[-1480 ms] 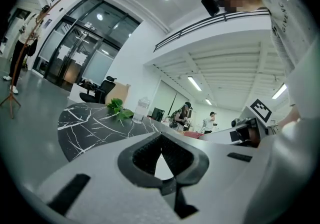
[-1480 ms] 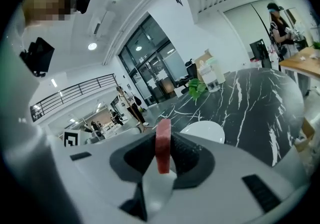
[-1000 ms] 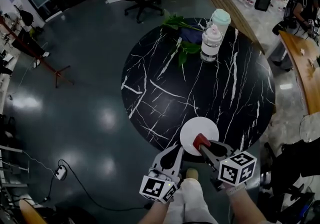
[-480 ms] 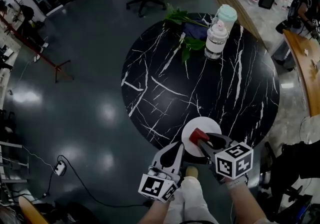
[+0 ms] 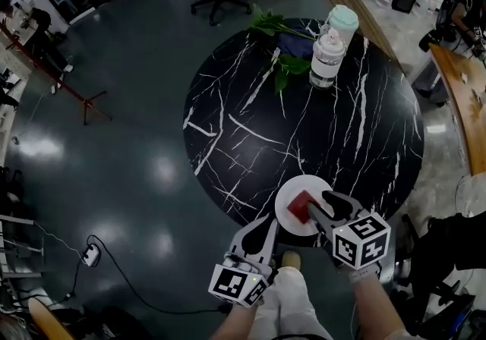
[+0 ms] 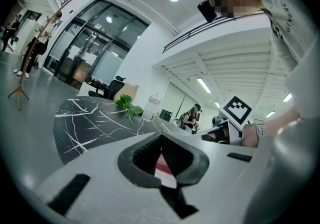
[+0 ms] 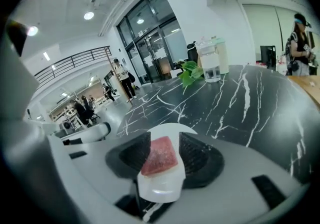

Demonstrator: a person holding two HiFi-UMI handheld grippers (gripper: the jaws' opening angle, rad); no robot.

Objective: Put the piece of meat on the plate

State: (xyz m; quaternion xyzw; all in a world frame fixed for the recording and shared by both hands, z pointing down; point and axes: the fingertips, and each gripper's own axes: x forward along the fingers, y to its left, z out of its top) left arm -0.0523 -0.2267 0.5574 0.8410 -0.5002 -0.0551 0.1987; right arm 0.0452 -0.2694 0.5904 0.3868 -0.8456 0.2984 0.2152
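Glossy grey-blue floor (image 5: 114, 141) fills the left of the head view, smooth enough to mirror the ceiling lights. Right of it sits the round desk (image 5: 228, 118), a polished black slab veined with thin white lines like marble.

At the bottom, left of centre, my left gripper (image 5: 272, 223) reaches toward the desk's near rim. It is pale grey plastic and carries a black-and-white marker cube. Its ribbed dark pads meet at the tips, leaving only a narrow wedge-shaped slit behind them, and those jaws grip nothing.

Just right of those tips lies the plate (image 5: 305, 184), a flat white disc close to the desk's lower rim. On it rests the piece of meat (image 5: 300, 207), a squarish red block with a grainy, faintly speckled top.

My right gripper (image 5: 315, 206) straddles the block from the lower right. Its jaws are opening, and the textured black pads do not press the meat. White plate shows between the block and one pad, while the other stands close beside it.

Toward the top of the desk, right of centre, broad green leaves (image 5: 273, 27) lie flat. Next to them a clear plastic bottle (image 5: 325, 61) stands upright, with a cup (image 5: 343, 21) capped by a pale green lid just beyond it.
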